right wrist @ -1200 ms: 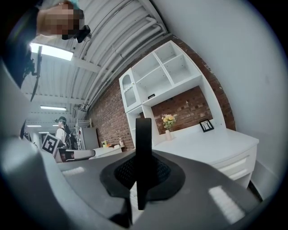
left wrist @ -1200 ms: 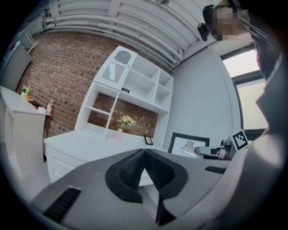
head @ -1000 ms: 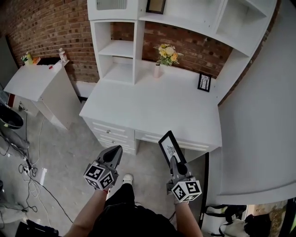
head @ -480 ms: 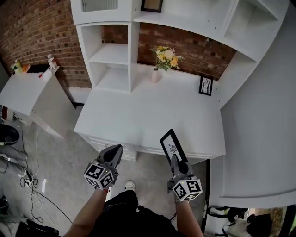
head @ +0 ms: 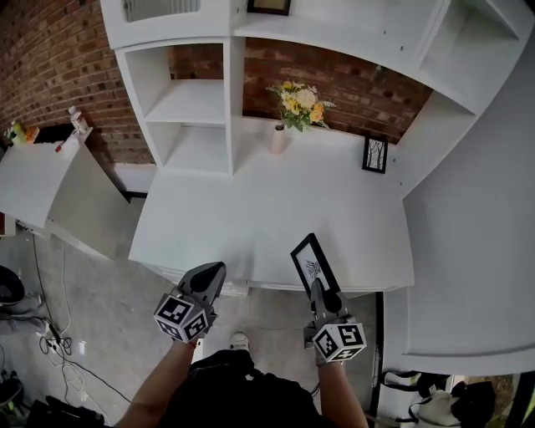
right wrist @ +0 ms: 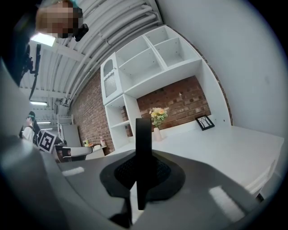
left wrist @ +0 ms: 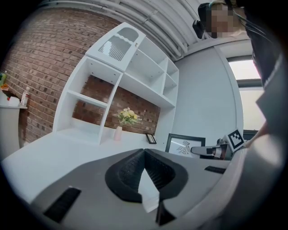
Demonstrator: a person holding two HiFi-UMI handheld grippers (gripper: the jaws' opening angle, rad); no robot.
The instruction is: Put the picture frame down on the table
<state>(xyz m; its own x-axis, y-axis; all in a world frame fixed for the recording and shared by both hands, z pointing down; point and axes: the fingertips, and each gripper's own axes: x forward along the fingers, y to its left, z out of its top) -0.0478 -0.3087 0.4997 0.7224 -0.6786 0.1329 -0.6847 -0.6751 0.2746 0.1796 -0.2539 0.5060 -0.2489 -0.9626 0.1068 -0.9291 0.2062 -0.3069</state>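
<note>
The black picture frame (head: 312,262), with a white mat and a small dark drawing, stands upright in my right gripper (head: 320,291), which is shut on its lower edge. It hangs over the front edge of the white table (head: 251,209). In the right gripper view the frame (right wrist: 143,148) shows edge-on between the jaws. My left gripper (head: 211,277) is shut with nothing in it, held in front of the table to the left of the frame. The left gripper view shows its closed tips (left wrist: 144,152) and the frame (left wrist: 184,144) off to the right.
At the back of the table stand a vase of yellow flowers (head: 292,109) and a small black frame (head: 374,155). White shelves (head: 192,100) rise behind, with another frame (head: 269,7) on top. A white side cabinet (head: 50,184) stands to the left and a grey wall to the right.
The view has closed in on the table. Both grippers moved forward, and the frame now hangs over the table's front edge instead of in front of the drawers.
</note>
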